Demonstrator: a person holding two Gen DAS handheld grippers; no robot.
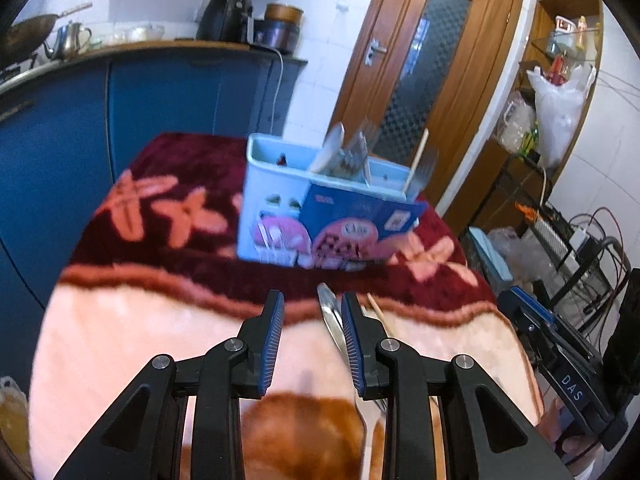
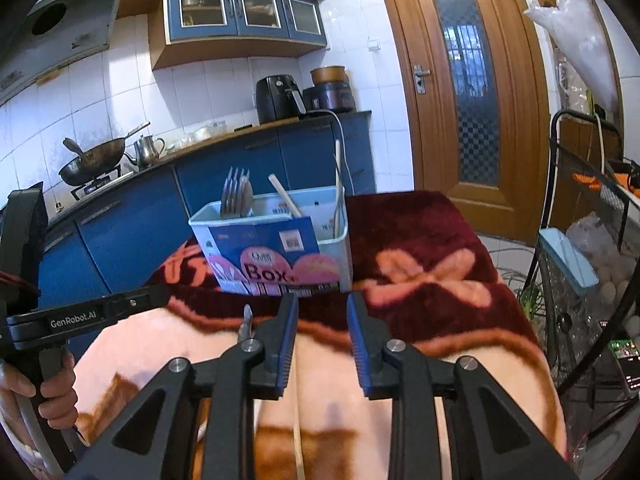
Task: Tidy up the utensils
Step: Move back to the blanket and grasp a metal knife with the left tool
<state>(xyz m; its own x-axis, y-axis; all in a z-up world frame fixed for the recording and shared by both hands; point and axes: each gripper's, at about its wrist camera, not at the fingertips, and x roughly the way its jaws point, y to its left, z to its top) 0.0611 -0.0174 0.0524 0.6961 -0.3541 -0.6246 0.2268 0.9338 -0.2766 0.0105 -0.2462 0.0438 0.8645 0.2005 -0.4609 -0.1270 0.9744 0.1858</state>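
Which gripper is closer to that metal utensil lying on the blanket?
Left. The metal utensil lies right against the left gripper, beside its right finger. The right gripper sits farther to the right, with the utensil outside its left finger. Both are empty.

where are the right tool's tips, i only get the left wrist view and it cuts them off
Observer: The right tool hangs over the blanket, just short of the box, open with nothing between its pads.
Operator: anything lying under it
Observer: A thin pale stick, likely a chopstick, lies on the blanket below the gap.
Operator: can you see what holds my left tool
Observer: Yes, the left hand is wrapped around the handle of the left tool, at the lower left edge of the right wrist view.
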